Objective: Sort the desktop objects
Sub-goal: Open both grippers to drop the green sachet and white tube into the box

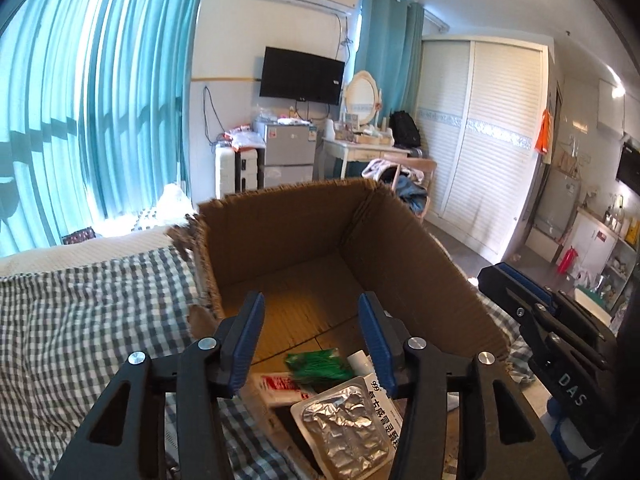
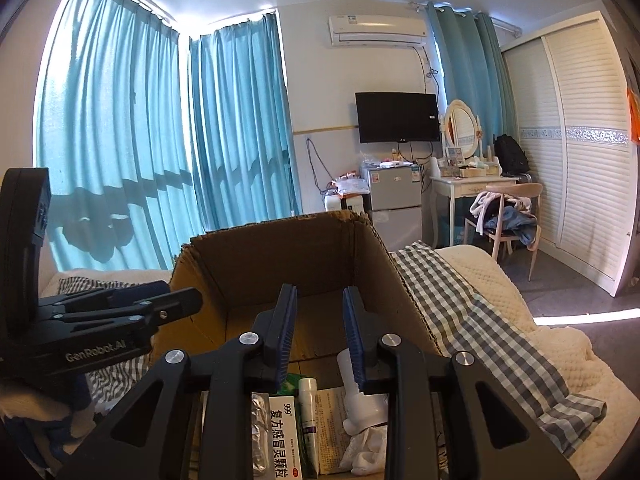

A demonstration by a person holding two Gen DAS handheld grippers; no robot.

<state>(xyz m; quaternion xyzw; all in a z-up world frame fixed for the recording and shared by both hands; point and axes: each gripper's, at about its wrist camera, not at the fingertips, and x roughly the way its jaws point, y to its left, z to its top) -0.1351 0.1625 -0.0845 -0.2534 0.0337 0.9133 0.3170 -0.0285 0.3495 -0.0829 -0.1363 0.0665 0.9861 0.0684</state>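
Note:
An open brown cardboard box (image 1: 288,224) lies on a checked bedcover; it also shows in the right wrist view (image 2: 280,256). In its near end lie a silver blister pack (image 1: 344,424), a green packet (image 1: 316,366), a white medicine box (image 2: 284,436), a white tube (image 2: 309,408) and a white figurine (image 2: 366,404). My left gripper (image 1: 311,328) is open and empty above these items. My right gripper (image 2: 319,320) is open and empty over the same end; it shows at the right of the left wrist view (image 1: 552,320).
The checked bedcover (image 1: 80,320) and a cream blanket (image 2: 520,320) surround the box. Behind are teal curtains (image 2: 140,140), a wall TV (image 2: 398,118), a small fridge (image 2: 394,200), a dressing table (image 2: 472,184), a chair (image 2: 508,212) and a white wardrobe (image 2: 580,140).

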